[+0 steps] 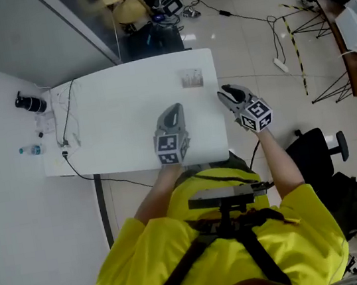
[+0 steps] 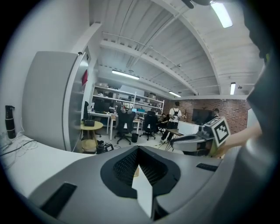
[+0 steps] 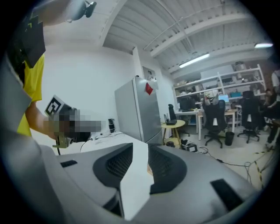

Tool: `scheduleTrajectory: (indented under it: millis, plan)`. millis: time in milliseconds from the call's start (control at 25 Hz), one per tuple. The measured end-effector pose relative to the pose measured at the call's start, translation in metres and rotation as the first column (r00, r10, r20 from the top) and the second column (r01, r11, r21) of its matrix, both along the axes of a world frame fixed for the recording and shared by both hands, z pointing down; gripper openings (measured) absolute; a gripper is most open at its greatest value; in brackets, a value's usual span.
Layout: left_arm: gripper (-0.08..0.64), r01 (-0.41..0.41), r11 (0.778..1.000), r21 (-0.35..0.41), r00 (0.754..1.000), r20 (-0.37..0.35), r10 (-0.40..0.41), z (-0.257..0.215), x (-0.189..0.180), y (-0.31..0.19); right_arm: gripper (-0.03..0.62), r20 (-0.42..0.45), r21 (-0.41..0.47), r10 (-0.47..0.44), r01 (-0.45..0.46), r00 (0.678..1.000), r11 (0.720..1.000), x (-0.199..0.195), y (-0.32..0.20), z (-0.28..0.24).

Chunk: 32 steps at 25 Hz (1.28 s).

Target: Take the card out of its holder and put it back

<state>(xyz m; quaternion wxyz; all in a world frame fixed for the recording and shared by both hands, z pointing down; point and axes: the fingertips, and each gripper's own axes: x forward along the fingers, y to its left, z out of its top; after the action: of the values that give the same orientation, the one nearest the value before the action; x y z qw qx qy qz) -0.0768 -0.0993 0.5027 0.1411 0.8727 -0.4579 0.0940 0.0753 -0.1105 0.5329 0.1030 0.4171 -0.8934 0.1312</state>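
A small greyish card holder lies flat on the white table, near its far right corner. My left gripper hovers over the table's near right part, short of the holder, and points toward it. In the left gripper view its jaws meet, shut, with nothing between them. My right gripper is at the table's right edge, to the right of the holder and below it in the head view. In the right gripper view it stands open, with only the table surface showing in the gap.
A black bottle, a small water bottle and loose cables sit at the table's left end. A grey cabinet stands beyond it. A black office chair is on the floor to the right.
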Motion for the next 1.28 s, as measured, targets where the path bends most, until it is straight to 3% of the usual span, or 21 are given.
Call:
scheduleTrajectory:
  millis: [200,400,560,640,800,880,960,1080,1280]
  plan:
    - [0.003,0.061,0.998,-0.008,0.996,0.062,-0.06,0.03,0.003,-0.032,0.114,-0.029,-0.052,-0.181,0.179,0.983,0.982,0.005,-0.075,0.059]
    - [0.003,0.112,0.992,-0.054,0.991,0.081,-0.107,0.064,0.019,-0.058,0.114,-0.036,-0.119,-0.344,0.338,0.938,0.934,-0.011,-0.118,0.113]
    - [0.003,0.105,0.994,-0.029,0.992,0.07,-0.103,0.081,0.025,-0.083,0.114,0.007,-0.157,-0.366,0.363,0.93,0.919,-0.015,-0.131,0.137]
    - [0.153,0.056,0.997,-0.052,0.997,0.058,-0.053,0.101,0.027,-0.105,0.114,0.016,-0.162,-0.352,0.35,0.936,0.923,-0.016,-0.131,0.143]
    - [0.115,-0.025,0.997,-0.073,0.997,0.068,0.03,0.117,0.034,-0.129,0.138,0.034,-0.164,-0.381,0.381,0.924,0.91,-0.028,-0.134,0.152]
    - [0.046,-0.018,0.999,-0.049,0.997,0.076,0.022,0.11,0.039,-0.127,0.138,0.033,-0.163,-0.424,0.424,0.905,0.891,-0.033,-0.137,0.158]
    - [0.04,-0.003,0.999,-0.042,0.997,0.074,0.006,0.109,0.044,-0.117,0.137,0.027,-0.16,-0.464,0.462,0.886,0.872,-0.037,-0.137,0.163]
    - [0.025,0.019,0.997,-0.071,0.997,0.079,-0.013,0.121,0.046,-0.101,0.035,0.032,-0.151,-0.502,0.501,0.864,0.852,-0.042,-0.137,0.167]
    - [0.025,0.052,0.994,-0.099,0.997,0.064,-0.046,0.126,0.041,-0.087,0.021,0.02,-0.112,-0.533,0.532,0.846,0.84,-0.044,-0.136,0.159]
